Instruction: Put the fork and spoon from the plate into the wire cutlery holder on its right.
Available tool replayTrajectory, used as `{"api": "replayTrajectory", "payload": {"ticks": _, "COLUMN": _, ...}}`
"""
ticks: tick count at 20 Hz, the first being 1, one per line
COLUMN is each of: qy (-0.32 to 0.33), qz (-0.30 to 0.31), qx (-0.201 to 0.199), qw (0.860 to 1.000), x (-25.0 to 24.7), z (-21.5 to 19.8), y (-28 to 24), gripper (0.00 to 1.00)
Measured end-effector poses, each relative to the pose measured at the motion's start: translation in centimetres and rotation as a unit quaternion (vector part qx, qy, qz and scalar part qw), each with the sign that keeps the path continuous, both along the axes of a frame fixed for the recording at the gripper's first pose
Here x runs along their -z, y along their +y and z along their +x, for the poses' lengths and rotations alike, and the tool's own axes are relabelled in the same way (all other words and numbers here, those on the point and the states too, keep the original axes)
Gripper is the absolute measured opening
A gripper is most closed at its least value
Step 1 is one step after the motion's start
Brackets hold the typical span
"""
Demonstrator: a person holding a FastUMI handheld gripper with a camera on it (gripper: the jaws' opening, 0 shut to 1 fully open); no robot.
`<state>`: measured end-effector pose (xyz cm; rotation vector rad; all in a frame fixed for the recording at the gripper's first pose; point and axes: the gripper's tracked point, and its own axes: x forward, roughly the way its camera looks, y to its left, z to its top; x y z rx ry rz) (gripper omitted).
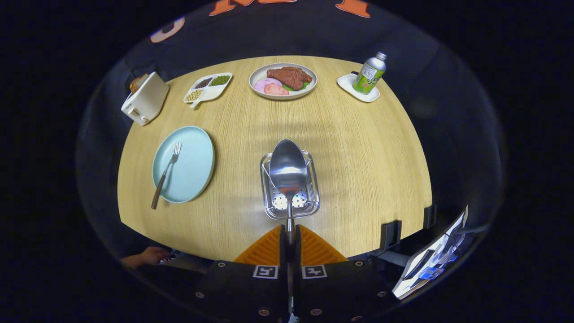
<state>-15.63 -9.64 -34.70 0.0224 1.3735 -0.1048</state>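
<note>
Far off to the left beyond the fingers, a white toaster (pixel 145 98) with bread in its slot, at the table's (pixel 358 148) left edge. Just right of it and a little farther back, a white divided dish (pixel 208 87) of beans and seeds. Nearer and left of the gripper, a pale blue plate (pixel 184 163) carrying the fork (pixel 165 174), prongs pointing away, brown handle reaching over the near rim. Low at the left, beside the table's near edge, a hand (pixel 152 255). Straight ahead, far back, a plate of food (pixel 283 80) with a slab of meat and pink slices. Dead centre, gripper (pixel 290 233) closed tight on the spoon (pixel 288 168), both fingers pressed against the thin handle, bowl standing up and away from the fingertips. Directly under that bowl, just ahead of the fingers, the wire cutlery holder (pixel 290 190), its perforated metal floor visible either side of the spoon's neck; cannot tell whether the spoon touches it. Far back to the right, a green bottle (pixel 370 73) upright on a small white coaster (pixel 357 88). Close in on the right, past the table's near edge, two dark brackets and a tilted screen (pixel 432 258).
</note>
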Motion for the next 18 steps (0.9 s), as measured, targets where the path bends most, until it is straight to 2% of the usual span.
{"api": "replayTrajectory", "payload": {"ticks": 4, "qy": 0.029, "qz": 0.003, "qx": -0.007, "qw": 1.000, "x": 0.8, "z": -0.7, "y": -1.0, "gripper": 0.07}}
{"api": "replayTrajectory", "payload": {"ticks": 10, "qy": 0.014, "qz": 0.009, "qx": -0.009, "qw": 1.000, "x": 0.7, "z": 1.1, "y": -1.6, "gripper": 0.09}}
{"api": "replayTrajectory", "payload": {"ticks": 15, "qy": -0.050, "qz": 0.013, "qx": 0.007, "qw": 0.999, "x": -0.8, "z": 4.4, "y": -2.4, "gripper": 0.13}}
{"api": "replayTrajectory", "payload": {"ticks": 18, "qy": -0.126, "qz": 0.032, "qx": 0.033, "qw": 0.991, "x": -2.9, "z": 7.5, "y": -2.2, "gripper": 0.13}}
